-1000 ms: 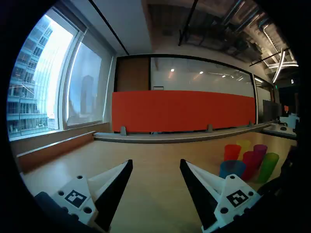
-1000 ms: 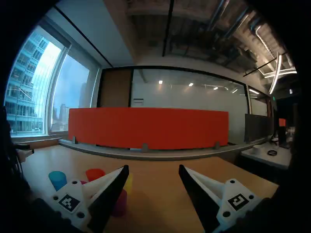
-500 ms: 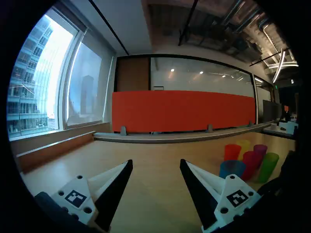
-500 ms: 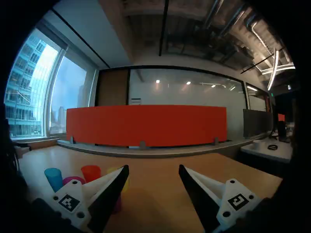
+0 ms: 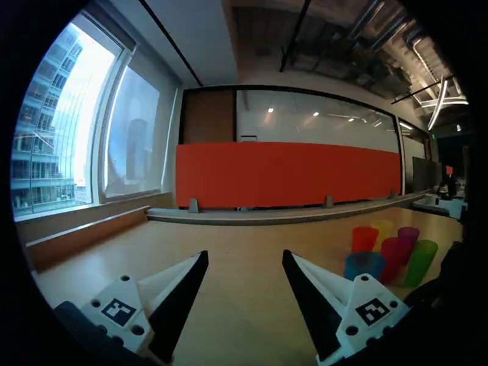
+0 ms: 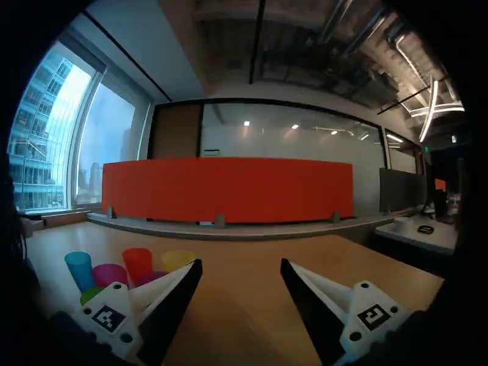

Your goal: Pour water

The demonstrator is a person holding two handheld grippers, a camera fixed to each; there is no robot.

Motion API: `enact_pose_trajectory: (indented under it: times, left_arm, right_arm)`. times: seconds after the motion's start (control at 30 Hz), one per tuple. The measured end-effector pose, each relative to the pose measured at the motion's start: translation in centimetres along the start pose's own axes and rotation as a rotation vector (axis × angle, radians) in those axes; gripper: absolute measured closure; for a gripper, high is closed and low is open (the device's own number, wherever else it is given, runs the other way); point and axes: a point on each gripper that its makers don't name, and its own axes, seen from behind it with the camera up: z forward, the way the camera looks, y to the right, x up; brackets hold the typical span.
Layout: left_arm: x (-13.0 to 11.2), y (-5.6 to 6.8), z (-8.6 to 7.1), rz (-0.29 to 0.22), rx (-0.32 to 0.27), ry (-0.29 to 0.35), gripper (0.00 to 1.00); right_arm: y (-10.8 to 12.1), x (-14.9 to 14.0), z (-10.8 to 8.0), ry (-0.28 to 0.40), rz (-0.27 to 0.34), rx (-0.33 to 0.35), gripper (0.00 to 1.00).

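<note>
Pale wooden table [image 5: 244, 305], cluster of coloured plastic cups [image 5: 395, 251] standing upright on it

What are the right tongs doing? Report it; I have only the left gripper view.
Observer: The right tongs are open and hold nothing.
Operator: Place the cups from that side.
Observer: The cups stand low on the left there, with one finger covering part of the group.
Operator: Name the outermost one.
Observer: The blue cup, at the far left of the group.
</note>
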Motion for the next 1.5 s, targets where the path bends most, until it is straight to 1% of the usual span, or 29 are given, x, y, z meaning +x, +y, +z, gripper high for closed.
enact_pose_trajectory:
  times: [0.17,0.5,1.5]
  left_arm:
    - [0.0,0.0,0.0,0.0,0.0,0.0,0.1]
    - [0.0,0.0,0.0,0.0,0.0,0.0,0.1]
    - [0.0,-0.1,-0.1,0.0,0.0,0.0,0.1]
  right_arm:
    - [0.5,-0.6,0.1,-0.01,0.004,-0.006,0.01]
    - [0.5,-1.2,0.3,-0.019,0.004,-0.006,0.01]
    - [0.5,-1.3,0.3,-0.025,0.008,-0.002,0.01]
